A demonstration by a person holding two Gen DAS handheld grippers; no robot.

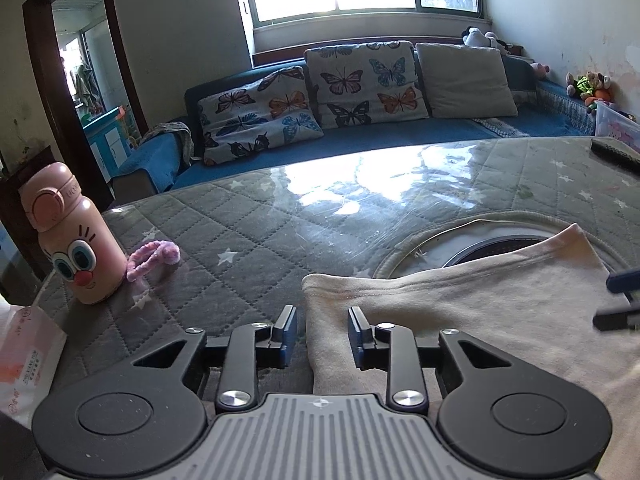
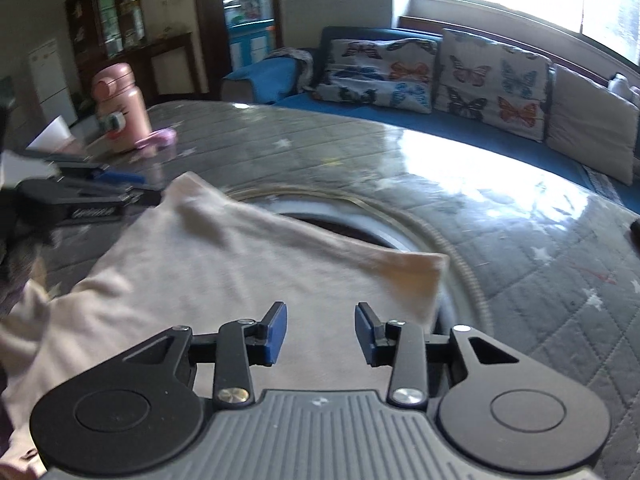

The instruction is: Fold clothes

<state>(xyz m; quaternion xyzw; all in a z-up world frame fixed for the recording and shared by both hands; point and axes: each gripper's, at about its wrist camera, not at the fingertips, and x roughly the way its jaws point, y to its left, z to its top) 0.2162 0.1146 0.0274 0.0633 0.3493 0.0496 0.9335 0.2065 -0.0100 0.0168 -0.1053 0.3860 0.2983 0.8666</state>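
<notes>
A beige garment (image 1: 480,320) lies folded on the grey quilted table cover (image 1: 248,240), its far edge across a round opening (image 1: 500,244) in the cover. My left gripper (image 1: 322,322) is open at the garment's left edge; the fabric's edge runs between the jaws, untouched by the pads. My right gripper (image 2: 321,320) is open just above the garment (image 2: 240,280) near its right corner, with nothing clamped. The right gripper's fingers (image 1: 620,300) show at the right edge of the left wrist view. The left gripper (image 2: 100,192) shows at the left of the right wrist view.
A pink cartoon-face bottle (image 1: 76,236) stands at the table's left, with a pink fuzzy loop (image 1: 154,258) beside it and a tissue pack (image 1: 28,352) nearer. A dark object (image 1: 616,154) lies at the far right. Behind the table is a blue sofa (image 1: 360,136) with butterfly cushions.
</notes>
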